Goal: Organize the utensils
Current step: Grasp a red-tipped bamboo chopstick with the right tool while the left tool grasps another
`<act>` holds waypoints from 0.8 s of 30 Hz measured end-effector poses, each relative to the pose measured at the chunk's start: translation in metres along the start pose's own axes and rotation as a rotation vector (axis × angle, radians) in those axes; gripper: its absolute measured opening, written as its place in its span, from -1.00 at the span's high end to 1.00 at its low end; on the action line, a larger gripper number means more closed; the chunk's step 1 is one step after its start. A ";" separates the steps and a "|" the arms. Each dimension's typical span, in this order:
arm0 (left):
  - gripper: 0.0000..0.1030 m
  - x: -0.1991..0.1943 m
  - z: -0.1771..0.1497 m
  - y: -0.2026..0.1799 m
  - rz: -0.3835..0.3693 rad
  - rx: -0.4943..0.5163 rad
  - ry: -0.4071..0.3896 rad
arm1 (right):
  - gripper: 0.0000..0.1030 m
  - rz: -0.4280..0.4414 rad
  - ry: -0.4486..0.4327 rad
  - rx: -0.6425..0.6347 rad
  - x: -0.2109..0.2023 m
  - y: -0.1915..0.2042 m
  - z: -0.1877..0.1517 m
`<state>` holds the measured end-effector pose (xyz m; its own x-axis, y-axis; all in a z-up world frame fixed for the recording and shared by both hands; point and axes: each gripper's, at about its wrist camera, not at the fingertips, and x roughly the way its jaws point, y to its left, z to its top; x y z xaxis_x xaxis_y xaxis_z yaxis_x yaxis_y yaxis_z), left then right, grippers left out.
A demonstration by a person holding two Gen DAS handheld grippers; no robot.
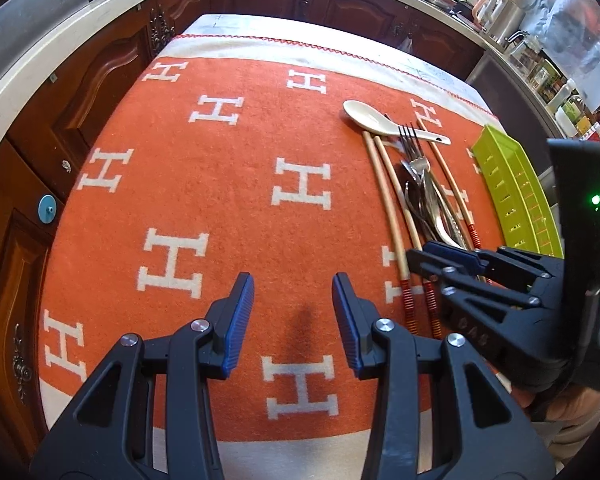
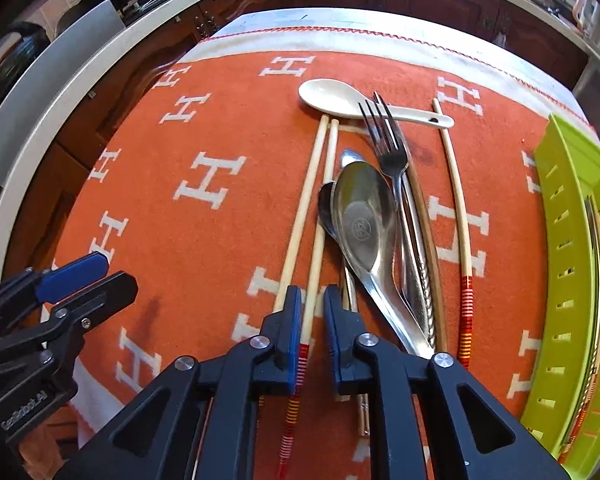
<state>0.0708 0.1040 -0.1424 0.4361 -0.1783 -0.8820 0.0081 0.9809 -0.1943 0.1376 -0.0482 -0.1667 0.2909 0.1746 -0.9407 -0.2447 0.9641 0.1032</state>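
A pile of utensils lies on the orange cloth: a white ceramic spoon (image 2: 340, 100), a metal fork (image 2: 388, 148), a large metal spoon (image 2: 364, 220), and several wooden chopsticks (image 2: 324, 200) with red-banded ends. My right gripper (image 2: 312, 320) is low over the pile, its narrowly open fingers on either side of one chopstick, not closed on it. It also shows in the left wrist view (image 1: 456, 264). My left gripper (image 1: 294, 312) is open and empty above bare cloth, left of the pile (image 1: 416, 184).
A lime-green slotted tray (image 2: 572, 260) lies at the right edge of the table, with some utensils inside; it also shows in the left wrist view (image 1: 512, 188). The cloth (image 1: 220, 200) covers a table ringed by dark wooden cabinets and a counter.
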 end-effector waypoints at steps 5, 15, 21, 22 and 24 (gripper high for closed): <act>0.27 -0.004 0.001 -0.002 -0.013 0.006 -0.009 | 0.69 -0.083 -0.065 -0.105 0.000 0.029 -0.010; 0.27 -0.009 0.004 -0.004 -0.026 0.008 -0.005 | 0.91 0.146 -0.064 0.027 -0.020 0.018 -0.022; 0.28 0.011 0.004 -0.015 0.017 0.010 0.040 | 0.91 0.184 -0.102 0.079 -0.048 -0.005 -0.035; 0.28 0.015 0.004 -0.017 0.030 0.016 0.043 | 0.91 0.193 -0.108 0.088 -0.053 -0.009 -0.039; 0.28 0.022 0.004 -0.026 0.077 0.037 0.038 | 0.91 0.201 -0.117 0.097 -0.060 -0.016 -0.045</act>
<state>0.0842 0.0754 -0.1551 0.4023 -0.1047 -0.9095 0.0098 0.9939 -0.1100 0.0821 -0.0834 -0.1262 0.3523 0.3809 -0.8549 -0.2197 0.9216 0.3201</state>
